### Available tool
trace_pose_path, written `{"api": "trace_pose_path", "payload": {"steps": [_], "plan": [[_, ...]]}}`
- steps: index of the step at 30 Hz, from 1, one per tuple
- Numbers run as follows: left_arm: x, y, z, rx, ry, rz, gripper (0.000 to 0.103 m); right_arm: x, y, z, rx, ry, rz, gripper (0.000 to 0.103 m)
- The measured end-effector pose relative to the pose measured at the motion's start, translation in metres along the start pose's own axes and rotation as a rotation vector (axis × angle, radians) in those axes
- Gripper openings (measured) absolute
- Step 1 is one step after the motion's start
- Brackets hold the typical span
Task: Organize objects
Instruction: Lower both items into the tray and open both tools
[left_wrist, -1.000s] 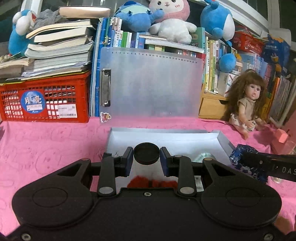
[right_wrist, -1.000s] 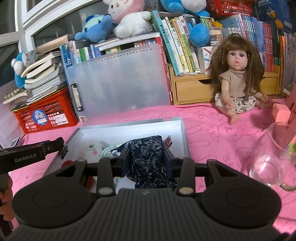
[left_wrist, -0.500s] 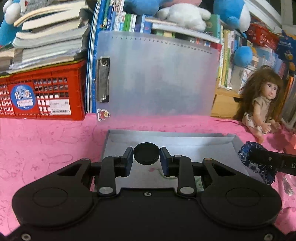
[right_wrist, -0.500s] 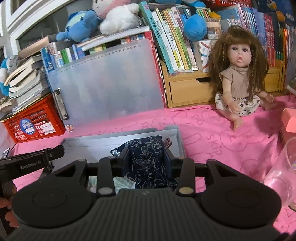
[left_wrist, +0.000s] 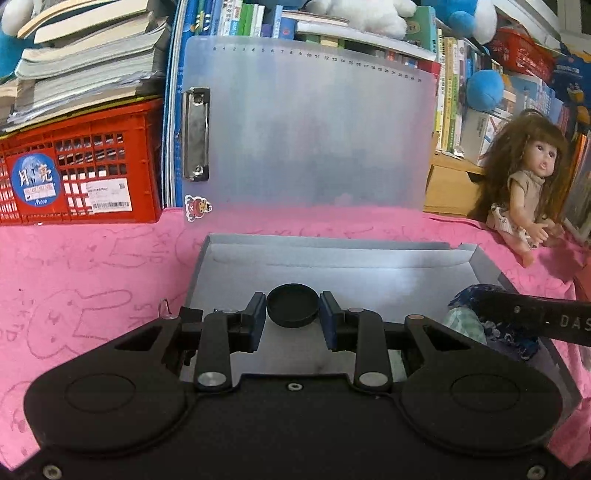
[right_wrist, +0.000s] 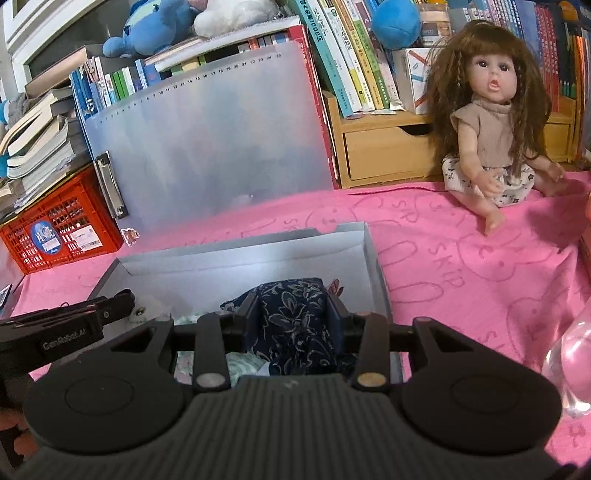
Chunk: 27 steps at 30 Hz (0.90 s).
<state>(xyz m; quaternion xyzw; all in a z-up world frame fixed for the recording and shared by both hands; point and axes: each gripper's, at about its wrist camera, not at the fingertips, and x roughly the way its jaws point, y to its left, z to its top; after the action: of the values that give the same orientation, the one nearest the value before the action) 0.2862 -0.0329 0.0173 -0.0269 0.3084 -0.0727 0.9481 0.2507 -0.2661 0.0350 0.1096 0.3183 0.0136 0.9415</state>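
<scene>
My left gripper (left_wrist: 292, 317) is shut on a round black lid (left_wrist: 292, 305) and holds it over the near left part of an open grey box (left_wrist: 332, 251). My right gripper (right_wrist: 291, 317) is shut on a dark blue floral cloth pouch (right_wrist: 291, 314) and holds it over the right part of the same grey box (right_wrist: 236, 254). The pouch and the right gripper's arm also show at the right in the left wrist view (left_wrist: 517, 339). Pale green cloth (right_wrist: 243, 363) lies in the box under the right gripper.
A translucent clipboard (left_wrist: 306, 125) leans upright behind the box. A red crate (left_wrist: 81, 166) with stacked books stands at the back left. A doll (right_wrist: 491, 122) sits at the back right by a wooden drawer (right_wrist: 384, 151). A clear glass (right_wrist: 572, 362) stands at the right edge. A pink cloth (right_wrist: 461, 266) covers the table.
Both grippers have moved forward and lower over the box, still holding the lid and the pouch. The red thing seen under the left gripper a second ago is out of view.
</scene>
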Motion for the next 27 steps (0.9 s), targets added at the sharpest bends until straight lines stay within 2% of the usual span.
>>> {"api": "trace_pose_path", "payload": {"steps": [3, 4, 5, 7, 8, 16, 22, 27], "plan": [[-0.002, -0.005, -0.002, 0.029, -0.015, 0.003, 0.030, 0.002, 0.001, -0.002, -0.005, 0.005, 0.008, 0.044], [-0.003, -0.006, -0.002, 0.035, -0.017, 0.005, 0.032, 0.002, 0.001, -0.002, -0.012, 0.006, 0.010, 0.045], [-0.004, -0.008, -0.002, 0.041, -0.018, 0.005, 0.035, 0.002, 0.002, -0.003, -0.019, 0.005, 0.012, 0.048], [-0.008, -0.011, -0.002, 0.048, -0.025, -0.001, 0.047, -0.002, 0.003, -0.003, -0.024, -0.009, 0.011, 0.061], [-0.011, -0.013, -0.002, 0.053, -0.031, -0.002, 0.048, -0.004, 0.004, -0.003, -0.028, -0.017, 0.013, 0.065], [-0.040, -0.018, 0.001, 0.045, -0.062, -0.032, 0.065, -0.033, 0.006, -0.001, -0.047, -0.067, 0.033, 0.073], [-0.069, -0.019, 0.000, 0.025, -0.076, -0.058, 0.072, -0.064, 0.011, -0.005, -0.076, -0.104, 0.043, 0.078], [-0.097, -0.019, -0.009, 0.013, -0.093, -0.074, 0.076, -0.087, 0.016, -0.015, -0.109, -0.102, 0.085, 0.081]]}}
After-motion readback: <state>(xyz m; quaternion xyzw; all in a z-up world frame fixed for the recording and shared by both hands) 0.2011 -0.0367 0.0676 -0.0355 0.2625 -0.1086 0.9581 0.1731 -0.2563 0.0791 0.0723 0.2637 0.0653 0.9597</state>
